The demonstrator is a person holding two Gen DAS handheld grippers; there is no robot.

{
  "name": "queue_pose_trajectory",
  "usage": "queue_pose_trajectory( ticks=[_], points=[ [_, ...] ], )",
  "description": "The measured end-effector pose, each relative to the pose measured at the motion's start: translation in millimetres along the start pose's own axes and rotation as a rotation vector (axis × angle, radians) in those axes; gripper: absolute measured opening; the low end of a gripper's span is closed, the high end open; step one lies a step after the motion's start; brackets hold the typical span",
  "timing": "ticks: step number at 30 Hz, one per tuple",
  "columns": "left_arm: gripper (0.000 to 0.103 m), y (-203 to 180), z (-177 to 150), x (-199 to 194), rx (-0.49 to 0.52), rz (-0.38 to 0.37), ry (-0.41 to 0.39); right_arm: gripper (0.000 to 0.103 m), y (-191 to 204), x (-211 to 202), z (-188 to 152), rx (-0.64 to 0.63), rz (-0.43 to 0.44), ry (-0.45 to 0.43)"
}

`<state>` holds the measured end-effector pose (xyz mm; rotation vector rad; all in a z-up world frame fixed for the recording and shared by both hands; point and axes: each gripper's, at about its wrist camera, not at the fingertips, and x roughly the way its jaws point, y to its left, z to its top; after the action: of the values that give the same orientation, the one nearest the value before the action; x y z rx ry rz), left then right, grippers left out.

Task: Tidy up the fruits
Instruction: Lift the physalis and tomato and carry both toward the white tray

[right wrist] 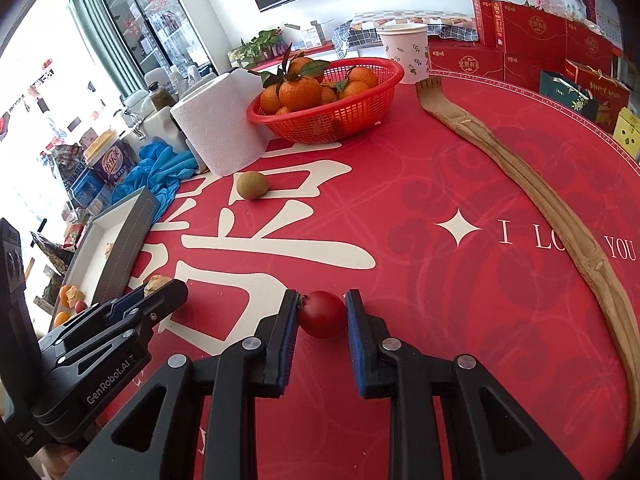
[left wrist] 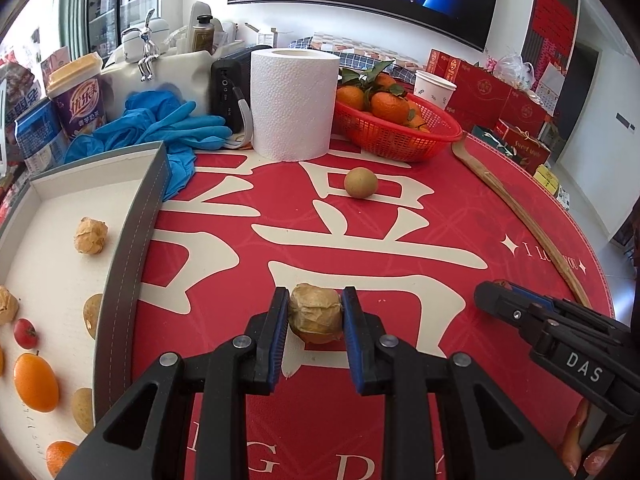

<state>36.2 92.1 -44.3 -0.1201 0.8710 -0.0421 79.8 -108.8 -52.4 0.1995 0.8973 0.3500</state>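
Note:
My left gripper (left wrist: 316, 312) is shut on a papery tan husked fruit (left wrist: 316, 314) just above the red tablecloth. My right gripper (right wrist: 322, 314) is shut on a small red round fruit (right wrist: 322, 314); it also shows in the left wrist view as the right gripper (left wrist: 492, 294) at right. A round greenish-brown fruit (left wrist: 361, 183) (right wrist: 252, 185) lies loose on the cloth further off. The grey box tray (left wrist: 136, 236) (right wrist: 120, 248) to the left holds several small fruits: a husked one (left wrist: 91, 236), a red one (left wrist: 25, 333), an orange kumquat (left wrist: 36, 382).
A red basket (left wrist: 396, 136) (right wrist: 332, 116) of leafy mandarins stands at the back, beside a paper roll (left wrist: 292, 104) (right wrist: 218, 128). Blue gloves (left wrist: 160, 128), drink cups and a white bag crowd the back left. A long bamboo back scratcher (right wrist: 540, 196) lies along the right.

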Motion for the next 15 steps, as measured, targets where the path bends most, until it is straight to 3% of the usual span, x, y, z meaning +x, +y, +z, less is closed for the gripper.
queue_pose_trajectory(
  ticks=[10,15],
  points=[
    [0.029,4,-1,-1,-0.017,-0.011,-0.001,0.025,0,0,0,-0.003,0.003,-0.005],
    [0.029,6,2,-12,-0.008,-0.002,-0.033,0.025,0,0,1,0.004,0.054,-0.010]
  ],
)
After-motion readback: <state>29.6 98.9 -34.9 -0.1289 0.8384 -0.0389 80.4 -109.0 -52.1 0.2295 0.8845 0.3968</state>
